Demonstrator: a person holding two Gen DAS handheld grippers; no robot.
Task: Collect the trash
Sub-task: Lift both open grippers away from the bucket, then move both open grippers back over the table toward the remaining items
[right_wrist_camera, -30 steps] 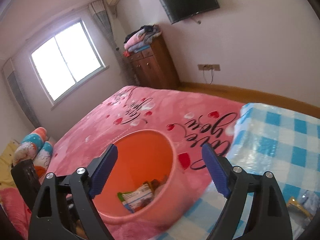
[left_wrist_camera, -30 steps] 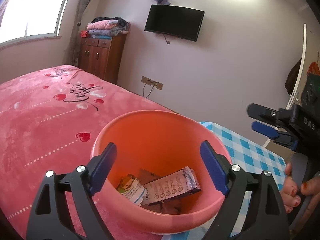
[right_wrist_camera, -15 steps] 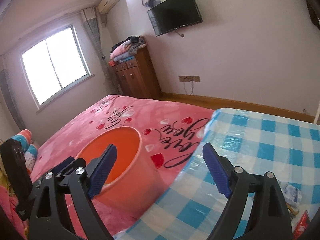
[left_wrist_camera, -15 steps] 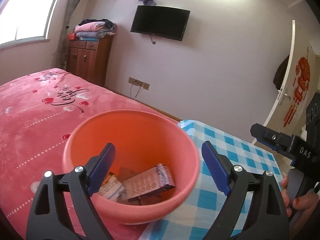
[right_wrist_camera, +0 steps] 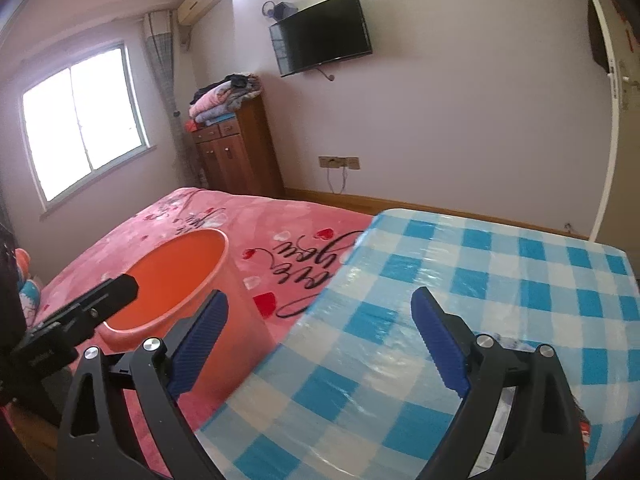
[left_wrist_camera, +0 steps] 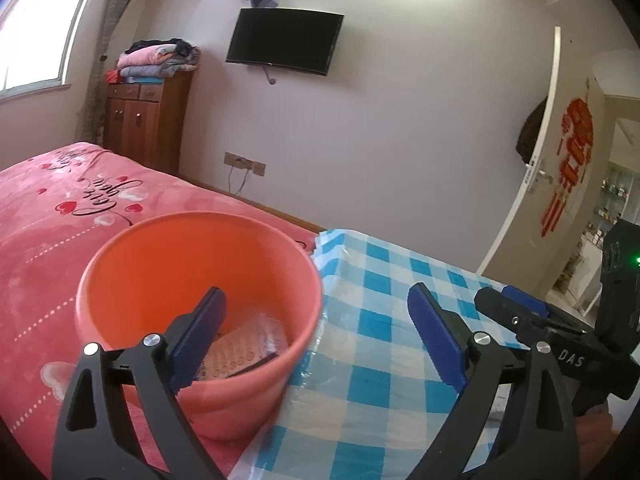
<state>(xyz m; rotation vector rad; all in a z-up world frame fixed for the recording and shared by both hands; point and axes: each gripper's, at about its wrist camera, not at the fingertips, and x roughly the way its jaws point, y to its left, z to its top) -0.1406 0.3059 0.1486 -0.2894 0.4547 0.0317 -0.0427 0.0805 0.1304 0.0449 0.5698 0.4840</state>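
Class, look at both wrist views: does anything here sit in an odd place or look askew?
Yes. The orange bin holding wrappers sits on the pink bedspread beside the checked table, not on the floor. Both grippers are open and empty.

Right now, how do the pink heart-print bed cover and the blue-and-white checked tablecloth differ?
The pink heart-print bed cover is soft, matte fabric with hearts and script; the blue-and-white checked tablecloth is glossy and plastic-looking, with squares. The round orange plastic bucket stands on the bed cover, beside the tablecloth's edge. Both lie flat and meet edge to edge.
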